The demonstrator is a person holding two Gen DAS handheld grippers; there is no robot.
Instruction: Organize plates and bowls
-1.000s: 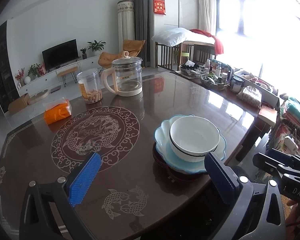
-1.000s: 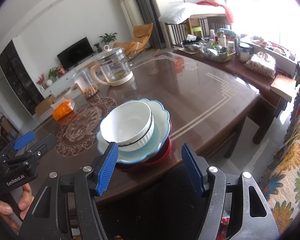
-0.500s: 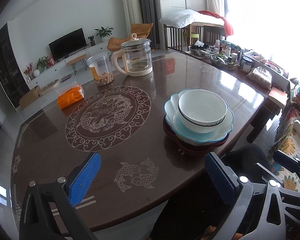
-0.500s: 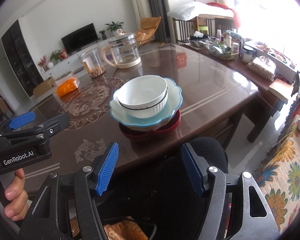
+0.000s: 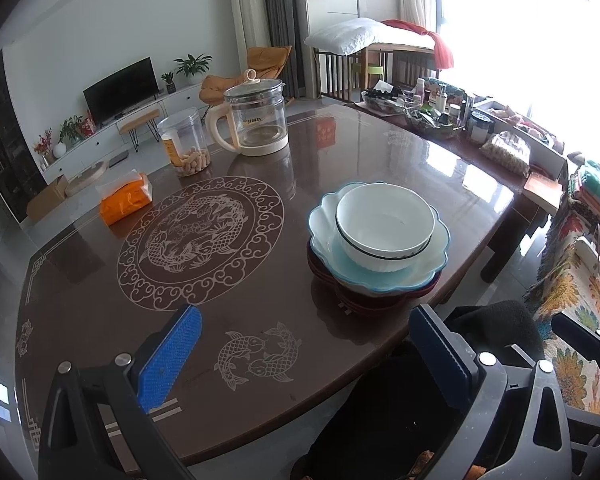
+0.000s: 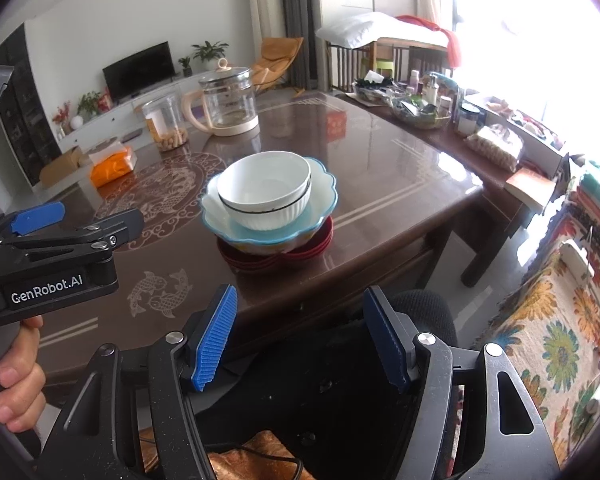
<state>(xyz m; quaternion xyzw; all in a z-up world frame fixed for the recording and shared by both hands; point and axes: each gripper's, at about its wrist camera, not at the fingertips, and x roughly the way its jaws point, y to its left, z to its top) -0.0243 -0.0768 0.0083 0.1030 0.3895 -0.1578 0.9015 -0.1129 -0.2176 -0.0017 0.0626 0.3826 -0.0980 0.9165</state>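
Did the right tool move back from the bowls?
Yes. In its own view, the right tool has backed off: the white bowl and table edge now sit farther beyond its tips.

White walls, pale tiled floor (image 5: pixel 100 184). A dark television (image 5: pixel 121 90) sits on a low white cabinet (image 5: pixel 112 136) with potted plants (image 5: pixel 192 66) beside it. There's an orange lounge chair (image 5: pixel 260 60) by grey curtains (image 5: pixel 278 20), and bright daylight floods through the window (image 5: pixel 520 20) past the desk's (image 5: pixel 380 152) far right corner. A floral cover (image 5: pixel 572 312) sits off the right edge.
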